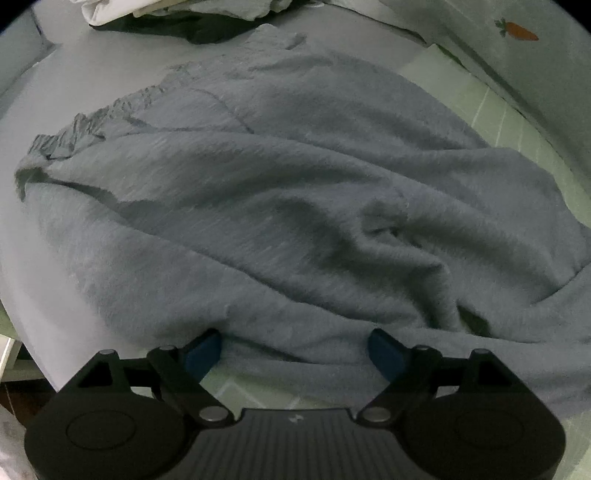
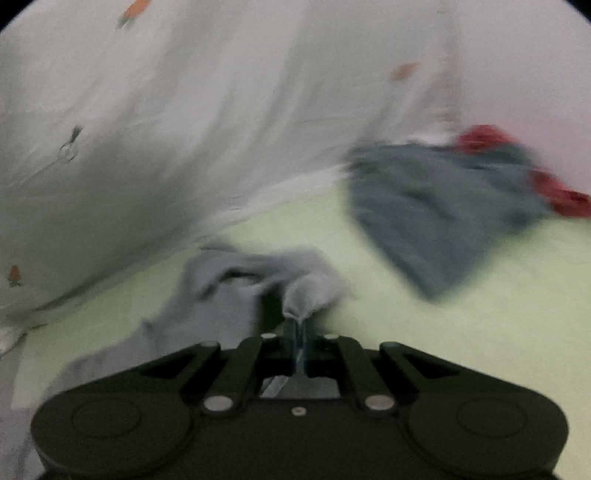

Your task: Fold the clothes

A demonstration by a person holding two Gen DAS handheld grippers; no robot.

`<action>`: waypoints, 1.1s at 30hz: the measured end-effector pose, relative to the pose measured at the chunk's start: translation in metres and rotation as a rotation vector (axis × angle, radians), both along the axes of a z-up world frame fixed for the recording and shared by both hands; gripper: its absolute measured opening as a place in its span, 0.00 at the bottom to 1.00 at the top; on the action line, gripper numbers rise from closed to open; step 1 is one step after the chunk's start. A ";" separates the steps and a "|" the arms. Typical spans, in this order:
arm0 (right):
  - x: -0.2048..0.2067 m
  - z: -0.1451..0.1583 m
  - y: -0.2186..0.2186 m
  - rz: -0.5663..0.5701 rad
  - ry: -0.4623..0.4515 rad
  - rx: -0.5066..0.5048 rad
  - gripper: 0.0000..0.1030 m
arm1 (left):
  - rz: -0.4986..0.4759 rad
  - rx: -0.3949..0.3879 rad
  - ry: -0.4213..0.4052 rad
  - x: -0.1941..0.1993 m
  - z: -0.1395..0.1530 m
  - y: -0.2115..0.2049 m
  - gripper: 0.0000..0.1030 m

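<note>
A grey-blue fleece garment [image 1: 280, 206] lies spread and rumpled on the bed, with a ribbed hem at the upper left. My left gripper [image 1: 295, 350] is open, its blue pads [image 1: 205, 352] resting at the garment's near edge. In the blurred right wrist view, my right gripper [image 2: 297, 332] is shut on a bunched part of the same grey-blue garment [image 2: 236, 291] and holds it just above the sheet.
A pale green sheet [image 2: 443, 332] covers the bed. A white carrot-print cover [image 2: 147, 129] rises behind. A darker grey folded garment [image 2: 436, 210] with red cloth [image 2: 480, 138] lies at the right. A pile of white and dark clothes [image 1: 166, 14] sits at the far edge.
</note>
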State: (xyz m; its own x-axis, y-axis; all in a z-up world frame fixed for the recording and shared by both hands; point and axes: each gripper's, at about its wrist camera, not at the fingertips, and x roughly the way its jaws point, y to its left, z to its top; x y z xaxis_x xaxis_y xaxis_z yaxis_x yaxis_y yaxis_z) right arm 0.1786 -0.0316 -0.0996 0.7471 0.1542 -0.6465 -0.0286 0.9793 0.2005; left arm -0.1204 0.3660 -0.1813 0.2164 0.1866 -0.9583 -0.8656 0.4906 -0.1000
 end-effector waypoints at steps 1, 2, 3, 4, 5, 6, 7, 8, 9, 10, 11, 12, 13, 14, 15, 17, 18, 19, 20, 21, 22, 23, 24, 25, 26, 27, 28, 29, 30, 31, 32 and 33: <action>-0.020 0.002 -0.018 -0.028 0.000 -0.016 0.03 | -0.010 0.001 0.002 -0.002 0.000 -0.001 0.84; -0.037 0.001 -0.031 -0.048 0.007 -0.034 0.03 | -0.020 0.002 0.003 -0.005 0.000 -0.003 0.84; -0.055 -0.003 -0.043 -0.067 0.019 -0.052 0.03 | -0.029 0.002 0.005 -0.007 0.000 -0.005 0.84; -0.070 -0.010 -0.053 -0.092 0.050 -0.056 0.03 | -0.039 0.003 0.009 -0.009 0.000 -0.007 0.84; -0.084 -0.018 -0.064 -0.117 0.081 -0.059 0.03 | -0.049 0.003 0.014 -0.010 0.001 -0.009 0.84; -0.099 -0.025 -0.074 -0.142 0.112 -0.063 0.03 | -0.059 0.003 0.019 -0.012 0.001 -0.010 0.84; -0.114 -0.033 -0.084 -0.166 0.142 -0.066 0.03 | -0.068 0.006 0.023 -0.015 0.002 -0.012 0.84; -0.124 -0.037 -0.088 -0.176 0.157 -0.078 0.03 | -0.077 0.010 0.026 -0.018 0.003 -0.013 0.84; -0.135 -0.042 -0.093 -0.185 0.172 -0.090 0.03 | -0.085 0.014 0.030 -0.021 0.005 -0.015 0.84; -0.143 -0.046 -0.095 -0.181 0.183 -0.108 0.03 | -0.094 0.021 0.036 -0.024 0.005 -0.016 0.84; -0.150 -0.049 -0.102 -0.178 0.196 -0.113 0.03 | -0.102 0.029 0.044 -0.026 0.005 -0.018 0.84; -0.157 -0.053 -0.108 -0.177 0.212 -0.102 0.03 | -0.110 0.038 0.052 -0.029 0.005 -0.020 0.84; -0.161 -0.057 -0.112 -0.178 0.230 -0.092 0.03 | -0.118 0.047 0.060 -0.032 0.005 -0.022 0.84; -0.166 -0.060 -0.117 -0.174 0.240 -0.093 0.03 | -0.126 0.057 0.068 -0.034 0.006 -0.024 0.84; -0.170 -0.063 -0.119 -0.165 0.249 -0.098 0.03 | -0.133 0.067 0.076 -0.035 0.007 -0.028 0.84; -0.175 -0.064 -0.118 -0.146 0.255 -0.106 0.03 | -0.135 0.066 0.077 -0.038 0.008 -0.033 0.84; -0.176 -0.063 -0.118 -0.130 0.248 -0.111 0.04 | -0.132 0.061 0.072 -0.040 0.009 -0.035 0.84; -0.179 -0.058 -0.117 -0.112 0.236 -0.121 0.05 | -0.127 0.055 0.065 -0.043 0.011 -0.039 0.84; -0.177 -0.055 -0.117 -0.103 0.219 -0.136 0.13 | -0.125 0.055 0.058 -0.043 0.013 -0.042 0.84; -0.175 -0.050 -0.116 -0.091 0.196 -0.151 0.16 | -0.124 0.059 0.053 -0.043 0.016 -0.046 0.84; -0.172 -0.046 -0.114 -0.079 0.172 -0.165 0.24 | -0.124 0.062 0.048 -0.043 0.018 -0.049 0.84; -0.169 -0.042 -0.114 -0.067 0.147 -0.173 0.35 | -0.123 0.068 0.042 -0.043 0.021 -0.053 0.85; -0.166 -0.037 -0.114 -0.056 0.122 -0.180 0.39 | -0.121 0.076 0.036 -0.041 0.024 -0.056 0.85; -0.162 -0.033 -0.115 -0.041 0.099 -0.177 0.43 | -0.116 0.082 0.028 -0.040 0.027 -0.059 0.85; -0.154 -0.031 -0.116 -0.025 0.079 -0.169 0.44 | -0.110 0.085 0.021 -0.039 0.030 -0.062 0.85; -0.144 -0.031 -0.117 -0.005 0.072 -0.164 0.44 | -0.102 0.088 0.012 -0.037 0.032 -0.066 0.85; -0.132 -0.031 -0.117 0.023 0.070 -0.158 0.46 | -0.096 0.091 0.004 -0.036 0.034 -0.069 0.85; -0.120 -0.033 -0.115 0.055 0.074 -0.153 0.48 | -0.093 0.093 -0.003 -0.034 0.035 -0.073 0.85; -0.108 -0.035 -0.114 0.088 0.078 -0.148 0.52 | -0.091 0.097 -0.006 -0.033 0.037 -0.077 0.85; -0.094 -0.039 -0.111 0.128 0.083 -0.134 0.55 | -0.090 0.103 -0.009 -0.033 0.038 -0.083 0.85; -0.079 -0.043 -0.108 0.169 0.088 -0.120 0.58 | -0.089 0.108 -0.009 -0.032 0.040 -0.089 0.85; -0.066 -0.049 -0.104 0.215 0.097 -0.112 0.59 | -0.085 0.112 -0.007 -0.029 0.040 -0.095 0.85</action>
